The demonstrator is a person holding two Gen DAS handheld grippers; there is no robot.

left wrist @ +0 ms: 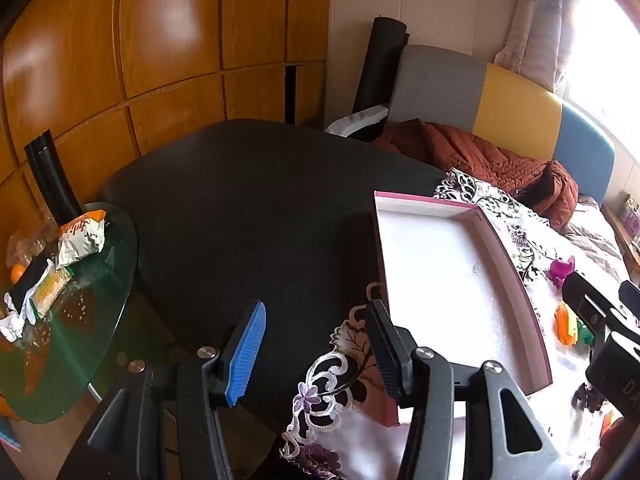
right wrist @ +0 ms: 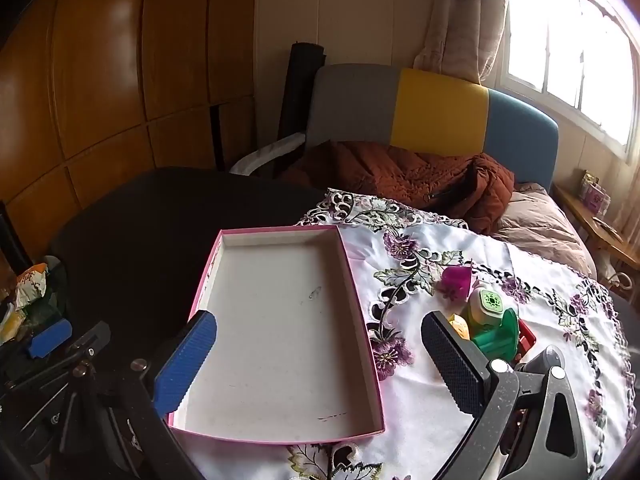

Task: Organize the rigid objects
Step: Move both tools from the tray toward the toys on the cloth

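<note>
- The tray [right wrist: 280, 332] is set at frame centre, partly on the tablecloth [right wrist: 500, 380].
- The toys [right wrist: 490, 320] are clustered on the cloth, right of the tray.
- The quilt [right wrist: 400, 172] is heaped behind, upper centre.

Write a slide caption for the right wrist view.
Open right gripper hovers over the empty pink tray; small toys wait on the embroidered cloth.

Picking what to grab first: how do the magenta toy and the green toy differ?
The magenta toy lies farther back and alone on the cloth; the green toy sits nearer the right gripper, packed against yellow and red pieces. The magenta one looks smaller and translucent, the green one bulkier, with a cream top. Both lie outside the pink tray.
</note>
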